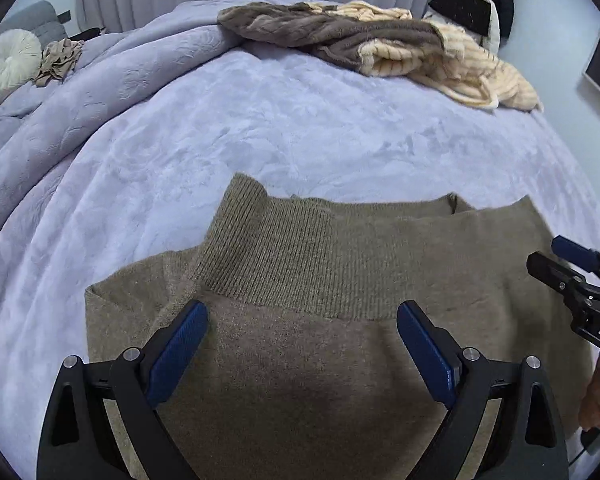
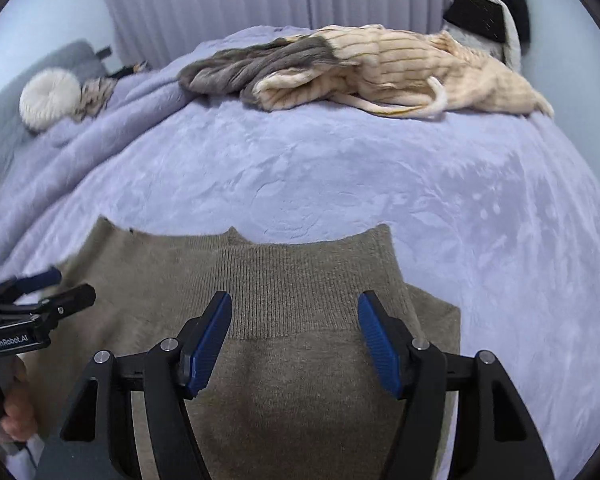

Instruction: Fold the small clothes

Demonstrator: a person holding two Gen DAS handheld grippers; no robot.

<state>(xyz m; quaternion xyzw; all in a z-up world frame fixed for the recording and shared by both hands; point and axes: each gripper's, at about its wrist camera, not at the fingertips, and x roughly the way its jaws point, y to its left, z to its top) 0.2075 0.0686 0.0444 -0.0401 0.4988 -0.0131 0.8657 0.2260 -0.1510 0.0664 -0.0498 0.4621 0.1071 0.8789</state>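
Note:
An olive-brown knit garment (image 1: 300, 248) (image 2: 300, 272) lies folded flat on the lavender blanket (image 1: 280, 132), its ribbed band across the upper part. My left gripper (image 1: 302, 312) hangs over the garment's left half with its blue pads wide apart and nothing between them. Over the right half, my right gripper (image 2: 294, 300) is also open, and only the cloth below shows between its pads. Each gripper shows at the edge of the other's view, the right gripper (image 1: 560, 256) and the left gripper (image 2: 60, 284), held by a hand (image 2: 18, 412).
A pile of grey-brown and cream ribbed clothes (image 1: 380, 48) (image 2: 360, 68) lies at the far side of the bed. A bunched duvet (image 1: 80, 92), a round white cushion (image 1: 6, 64) and a small beige garment (image 1: 58, 60) are at far left. Curtains hang behind.

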